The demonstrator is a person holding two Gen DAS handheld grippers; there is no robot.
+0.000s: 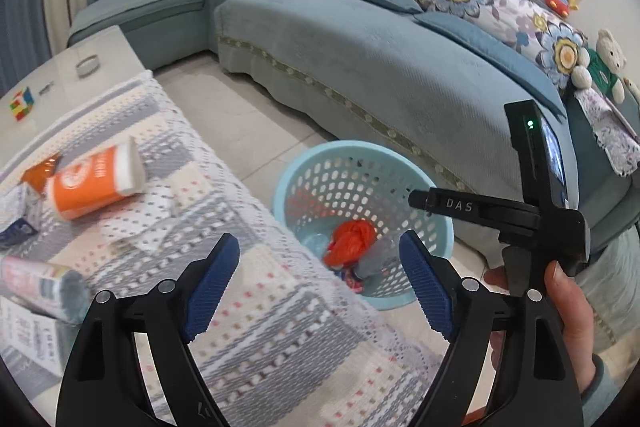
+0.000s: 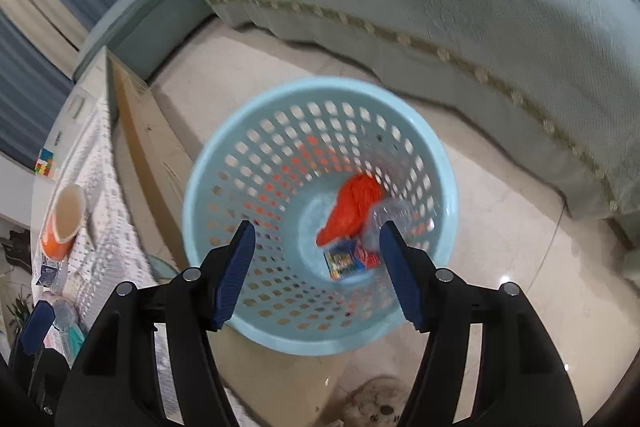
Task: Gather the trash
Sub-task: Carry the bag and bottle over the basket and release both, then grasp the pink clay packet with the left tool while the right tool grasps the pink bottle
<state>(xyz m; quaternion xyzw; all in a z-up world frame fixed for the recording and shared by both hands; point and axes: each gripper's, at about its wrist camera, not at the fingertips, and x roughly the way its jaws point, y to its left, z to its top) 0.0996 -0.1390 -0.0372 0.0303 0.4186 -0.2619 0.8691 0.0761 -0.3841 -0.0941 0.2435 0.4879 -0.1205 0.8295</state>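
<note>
Orange cup (image 1: 94,183) on table, basket (image 1: 434,227) beside sofa (image 1: 380,67)

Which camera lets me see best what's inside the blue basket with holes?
The right wrist view: it looks straight down into the light blue perforated plastic basket, showing trash at the bottom. The left wrist view sees the basket sideways, partly behind the table.
</note>
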